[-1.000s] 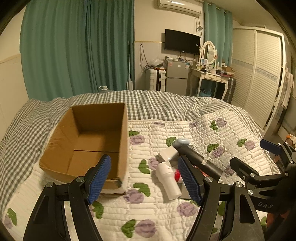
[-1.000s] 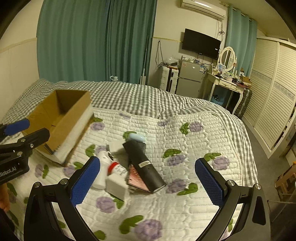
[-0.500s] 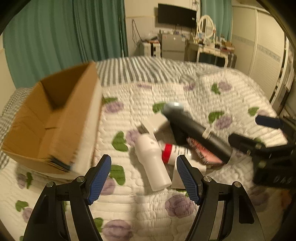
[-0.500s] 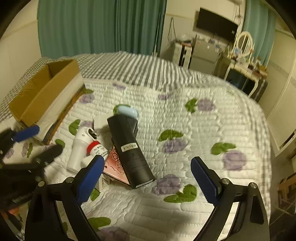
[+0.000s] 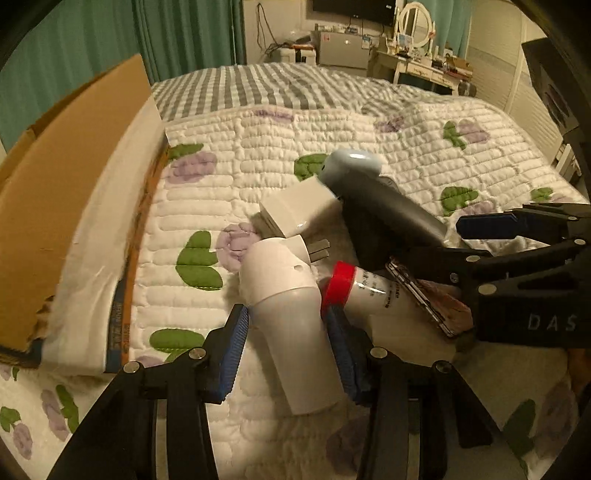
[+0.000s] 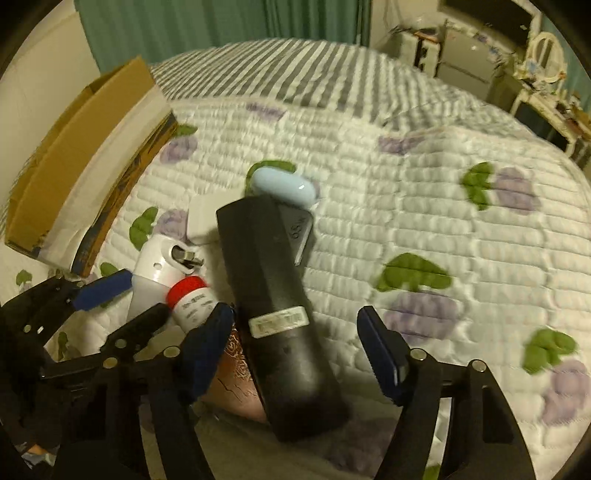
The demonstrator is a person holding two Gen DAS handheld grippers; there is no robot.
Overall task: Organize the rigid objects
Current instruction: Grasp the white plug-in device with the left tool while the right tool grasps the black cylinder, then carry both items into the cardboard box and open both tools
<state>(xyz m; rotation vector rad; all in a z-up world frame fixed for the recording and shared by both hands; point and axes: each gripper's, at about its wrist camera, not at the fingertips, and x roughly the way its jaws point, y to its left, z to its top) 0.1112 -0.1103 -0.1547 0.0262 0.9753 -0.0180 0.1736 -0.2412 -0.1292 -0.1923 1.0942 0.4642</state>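
A pile of objects lies on the quilted bed. My left gripper (image 5: 288, 347) has its blue pads on both sides of a white cylindrical bottle (image 5: 291, 317), touching or nearly touching it. Beside it lie a red-capped white tube (image 5: 365, 291), a white plug adapter (image 5: 295, 210) and a pale blue case (image 5: 351, 166). My right gripper (image 6: 295, 343) is open and straddles a long black box (image 6: 280, 306), with a gap on its right side. A pink patterned case (image 6: 236, 376) lies under the black box. An open cardboard box (image 5: 66, 192) stands at the left.
The bed's grey checked cover (image 5: 266, 85) lies beyond the floral quilt (image 6: 424, 206). Green curtains (image 5: 184, 33), a dresser with a mirror (image 5: 410, 22) and a wardrobe stand at the room's far side. My left gripper shows in the right wrist view (image 6: 122, 299).
Both grippers have dropped down and forward onto the pile. The left pads have narrowed around the white bottle. The right gripper has come to straddle the black box.
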